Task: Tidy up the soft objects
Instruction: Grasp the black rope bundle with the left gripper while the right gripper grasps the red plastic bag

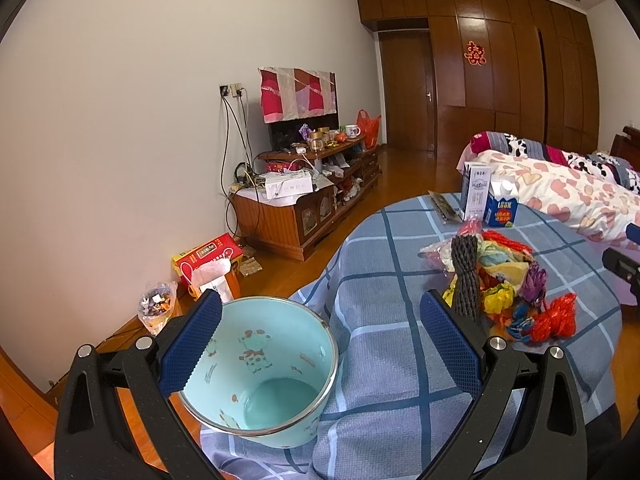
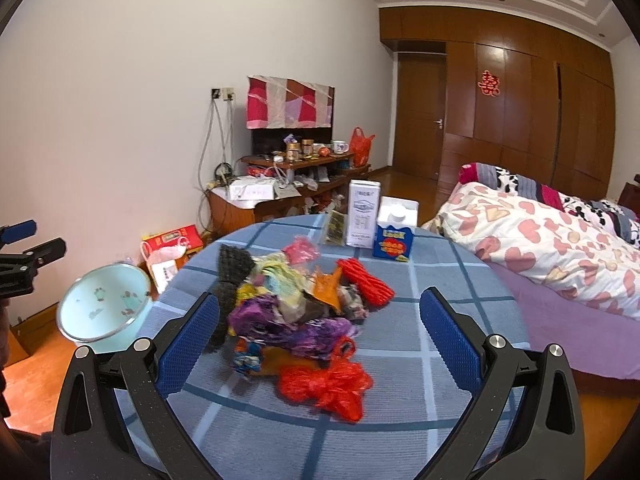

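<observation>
The left tongs (image 1: pixel 320 344) are hanging spread and empty over the light-blue bucket (image 1: pixel 264 364) at the worktop's (image 1: pixel 392 360) near-left edge, likely the receptacle. The right tongs (image 2: pixel 320 340), spread and empty, are facing the soft-object pile (image 2: pixel 296 304) mid-worktop for picking.

Straight ahead of the right tool (image 2: pixel 319 334), whose fingers stand wide apart, the heap of soft scraps (image 2: pixel 296 312) blocks the worktop (image 2: pixel 420 420); bare cloth lies to its right. Beyond the heap stand two cartons (image 2: pixel 378 226). The pale blue bucket (image 1: pixel 264 368) sits directly before the left tool (image 1: pixel 320 350).
</observation>
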`<state>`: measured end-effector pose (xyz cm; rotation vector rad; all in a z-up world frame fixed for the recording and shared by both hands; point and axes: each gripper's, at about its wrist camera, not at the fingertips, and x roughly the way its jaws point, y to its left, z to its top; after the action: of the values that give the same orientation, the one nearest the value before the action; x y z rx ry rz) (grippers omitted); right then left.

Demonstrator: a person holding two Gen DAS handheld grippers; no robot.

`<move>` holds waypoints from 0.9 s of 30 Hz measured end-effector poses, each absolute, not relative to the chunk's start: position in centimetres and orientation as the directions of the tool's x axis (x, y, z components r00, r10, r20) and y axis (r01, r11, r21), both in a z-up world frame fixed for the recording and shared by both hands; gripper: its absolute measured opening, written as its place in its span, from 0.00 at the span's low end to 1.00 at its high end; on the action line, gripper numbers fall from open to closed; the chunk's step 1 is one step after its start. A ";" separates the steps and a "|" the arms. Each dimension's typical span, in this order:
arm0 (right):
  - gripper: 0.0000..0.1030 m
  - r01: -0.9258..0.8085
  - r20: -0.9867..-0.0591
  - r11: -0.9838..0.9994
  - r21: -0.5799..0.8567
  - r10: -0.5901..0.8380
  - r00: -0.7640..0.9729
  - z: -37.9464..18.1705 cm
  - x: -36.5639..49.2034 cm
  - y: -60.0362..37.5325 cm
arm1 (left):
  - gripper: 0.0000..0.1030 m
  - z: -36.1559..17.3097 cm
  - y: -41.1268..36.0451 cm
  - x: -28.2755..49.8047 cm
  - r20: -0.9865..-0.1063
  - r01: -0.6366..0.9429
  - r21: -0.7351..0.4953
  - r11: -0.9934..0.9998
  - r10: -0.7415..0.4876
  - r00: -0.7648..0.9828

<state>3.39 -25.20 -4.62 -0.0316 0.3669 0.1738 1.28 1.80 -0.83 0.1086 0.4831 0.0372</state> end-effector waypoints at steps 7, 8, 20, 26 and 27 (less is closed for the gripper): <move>0.96 -0.091 -0.417 0.995 -0.035 0.068 0.906 -8.7 5.4 -27.5 | 0.94 -4.7 1.1 3.6 -0.503 -0.019 0.147 0.989 0.091 0.859; 0.96 -0.086 -0.426 0.996 -0.037 0.063 0.903 -9.2 5.6 -27.6 | 0.94 -5.2 0.9 3.9 -0.513 -0.018 0.152 0.988 0.094 0.853; 0.79 -0.143 -0.533 0.990 0.001 0.121 0.837 -14.8 8.5 -27.8 | 0.94 -10.7 -2.1 6.5 -0.585 0.047 0.169 0.984 0.062 0.809; 0.22 -0.258 -0.592 0.963 0.081 0.255 0.765 -16.1 9.0 -27.1 | 0.94 -10.9 -3.3 6.5 -0.592 0.091 0.163 0.982 0.024 0.806; 0.17 -0.261 -0.586 0.962 0.077 0.256 0.769 -16.0 8.9 -27.1 | 0.94 -10.8 -3.4 6.7 -0.592 0.095 0.162 0.982 0.020 0.806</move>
<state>8.86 -27.09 -15.96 -0.0090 0.6348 0.2805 6.68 -3.45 -10.84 0.1881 0.6339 -0.0399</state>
